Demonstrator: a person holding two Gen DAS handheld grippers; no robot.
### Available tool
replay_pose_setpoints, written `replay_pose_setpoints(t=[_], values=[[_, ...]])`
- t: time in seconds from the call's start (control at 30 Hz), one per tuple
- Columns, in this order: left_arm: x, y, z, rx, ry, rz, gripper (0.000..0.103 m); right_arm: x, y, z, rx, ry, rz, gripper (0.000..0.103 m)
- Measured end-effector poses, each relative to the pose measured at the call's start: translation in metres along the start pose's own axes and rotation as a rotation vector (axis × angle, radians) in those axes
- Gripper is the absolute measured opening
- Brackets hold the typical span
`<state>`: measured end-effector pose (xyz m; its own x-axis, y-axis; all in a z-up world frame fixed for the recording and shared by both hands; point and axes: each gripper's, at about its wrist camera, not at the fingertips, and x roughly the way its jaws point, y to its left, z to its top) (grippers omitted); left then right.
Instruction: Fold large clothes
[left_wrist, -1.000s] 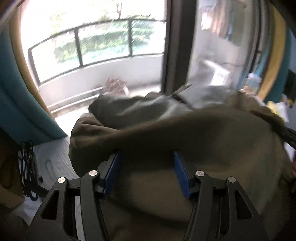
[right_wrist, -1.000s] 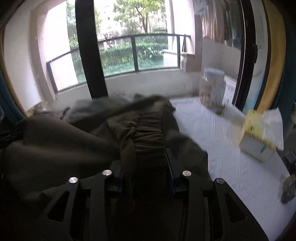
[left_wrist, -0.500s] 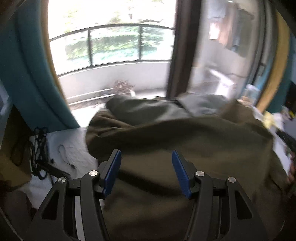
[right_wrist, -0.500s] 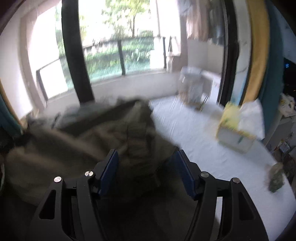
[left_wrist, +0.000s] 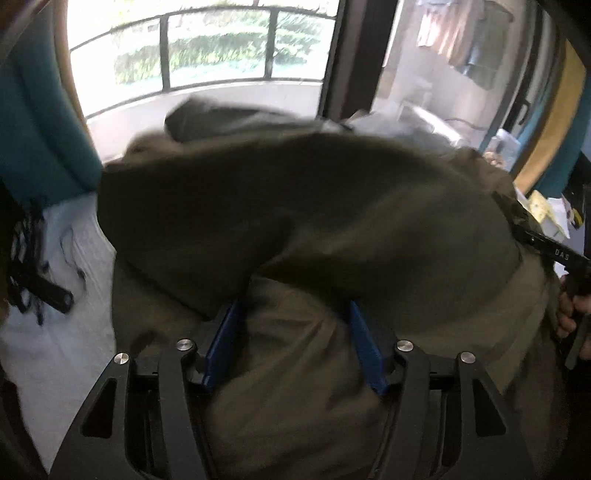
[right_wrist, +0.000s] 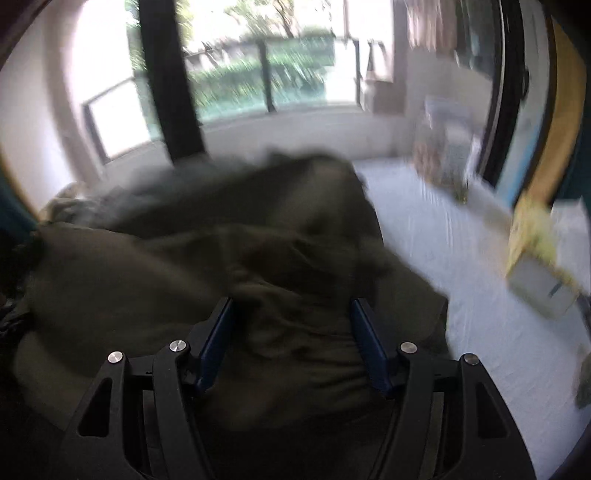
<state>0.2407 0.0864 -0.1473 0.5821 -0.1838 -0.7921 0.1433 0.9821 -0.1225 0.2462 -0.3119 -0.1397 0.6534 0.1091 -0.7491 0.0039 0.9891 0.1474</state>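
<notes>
A large olive-green garment (left_wrist: 314, 221) lies bunched on a white-covered table (left_wrist: 55, 339); it also fills the right wrist view (right_wrist: 207, 266). My left gripper (left_wrist: 293, 317) is open, its blue pads wide apart with a fold of the cloth draped over the tips. My right gripper (right_wrist: 291, 310) is open too, jaws spread over the crumpled cloth, gripping nothing. The right gripper's black body and the hand holding it show at the right edge of the left wrist view (left_wrist: 569, 258). Both views are motion-blurred.
A yellow tissue box (right_wrist: 535, 258) stands on the table at the right, with a clear jar (right_wrist: 447, 162) behind it. Black cables (left_wrist: 33, 266) lie at the table's left edge. A teal curtain (left_wrist: 33, 122) and the balcony window (right_wrist: 258, 74) lie beyond.
My right gripper opened and let go of the garment's elastic band. Both grippers pushed forward into the cloth, and a fold now drapes over the left gripper's tips.
</notes>
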Motion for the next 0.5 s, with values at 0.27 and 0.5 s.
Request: replay_pose_setpoints(t=[0.27, 0.5], values=[[0.005, 0.004, -0.003, 0.001, -0.004, 0.020, 0.071, 0.000, 0.003, -0.004, -0.030, -0.002, -0.023, 0.064], [-0.034, 0.004, -0.006, -0.006, -0.059, 0.074, 0.071, -0.028, -0.001, -0.007, -0.037, -0.023, -0.057, 0.064]])
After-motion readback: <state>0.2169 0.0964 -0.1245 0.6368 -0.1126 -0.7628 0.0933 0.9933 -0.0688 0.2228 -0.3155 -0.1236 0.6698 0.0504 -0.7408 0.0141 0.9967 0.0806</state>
